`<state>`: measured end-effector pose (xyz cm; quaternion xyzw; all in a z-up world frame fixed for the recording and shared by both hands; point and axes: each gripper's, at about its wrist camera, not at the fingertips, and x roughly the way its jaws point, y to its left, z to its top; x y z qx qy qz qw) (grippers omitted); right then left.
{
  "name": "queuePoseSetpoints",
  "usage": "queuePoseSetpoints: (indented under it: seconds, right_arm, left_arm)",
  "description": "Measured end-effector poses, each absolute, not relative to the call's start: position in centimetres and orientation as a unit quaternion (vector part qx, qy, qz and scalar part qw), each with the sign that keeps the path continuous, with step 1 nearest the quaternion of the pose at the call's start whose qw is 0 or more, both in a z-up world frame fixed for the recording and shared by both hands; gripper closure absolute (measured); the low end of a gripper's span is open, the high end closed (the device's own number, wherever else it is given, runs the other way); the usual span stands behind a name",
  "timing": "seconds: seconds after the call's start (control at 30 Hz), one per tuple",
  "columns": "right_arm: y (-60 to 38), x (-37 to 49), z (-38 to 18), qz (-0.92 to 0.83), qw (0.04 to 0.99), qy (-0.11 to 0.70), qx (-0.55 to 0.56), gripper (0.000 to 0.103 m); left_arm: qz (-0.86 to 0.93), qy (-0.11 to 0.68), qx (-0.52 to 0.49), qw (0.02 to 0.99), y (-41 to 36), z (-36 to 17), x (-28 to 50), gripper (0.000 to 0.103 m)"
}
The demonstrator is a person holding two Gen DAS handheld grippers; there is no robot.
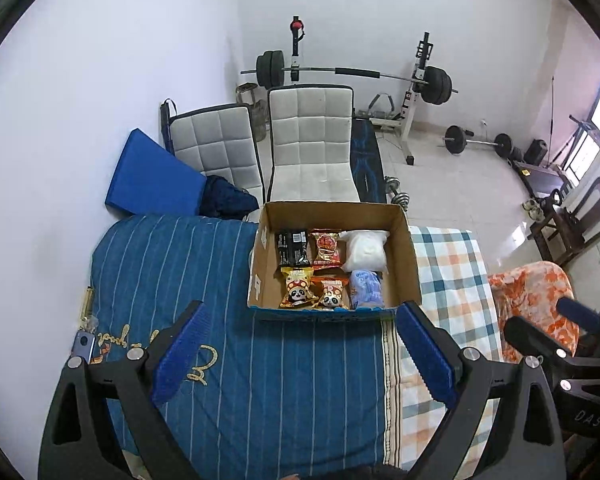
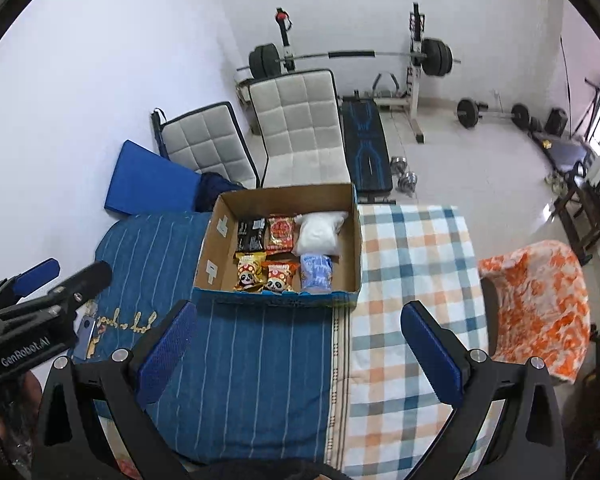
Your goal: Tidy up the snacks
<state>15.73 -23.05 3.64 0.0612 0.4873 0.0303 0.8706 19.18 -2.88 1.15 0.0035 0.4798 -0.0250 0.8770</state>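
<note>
A cardboard box (image 1: 406,248) sat on a bed, in the middle of both wrist views, straddling a blue striped quilt (image 1: 172,264) and a checked blanket (image 1: 448,280). Inside it lay six snack packets in two rows. The far row held a black packet (image 1: 293,249), a red packet (image 1: 326,249) and a white pouch (image 1: 365,252). The near row held two panda-printed packets (image 1: 298,293), side by side, and a pale blue packet (image 1: 365,289). All six lay flat and close together, touching or nearly so.

Judging by their look, the packets were light, soft and crinkly, with slippery film wrappers. The white pouch looked squashy and likely to sag. Contents may crush under a hard squeeze. A sealed end edge, or a light pinch across the narrow width, would probably give the safest hold.

The left hand-held gripper (image 1: 300,344) was in the lower part of its view, above the quilt and short of the box. Its two blue-padded fingers (image 1: 182,354) were spread wide apart, holding and touching nothing. The right hand-held gripper (image 2: 296,344) was likewise low in its view, above the seam between quilt and blanket, fingers wide apart and empty. Each appeared at the edge of the other's view.

Behind the bed stood two quilted white chairs (image 1: 312,140) and a barbell rack (image 1: 352,74).
</note>
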Motion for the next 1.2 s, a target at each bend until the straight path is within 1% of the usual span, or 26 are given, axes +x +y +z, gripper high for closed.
queuePoseSetpoints:
  seconds: [0.47,0.7,1.2]
  right_arm:
    - [-22.2,13.7,7.4,0.022,0.890,0.453,0.033,0.000]
    - [-22.7,13.5,8.1,0.006,0.897,0.441,0.031,0.000]
    - [-23.4,13.4,8.0,-0.004,0.894,0.446,0.039,0.000]
  left_arm:
    - [-0.013,0.447,0.000,0.894,-2.4,3.9,16.8,0.008]
    - [-0.011,0.448,-0.001,0.894,-2.2,4.1,16.4,0.008]
    - [-0.012,0.444,0.003,0.896,-2.2,4.1,16.3,0.008]
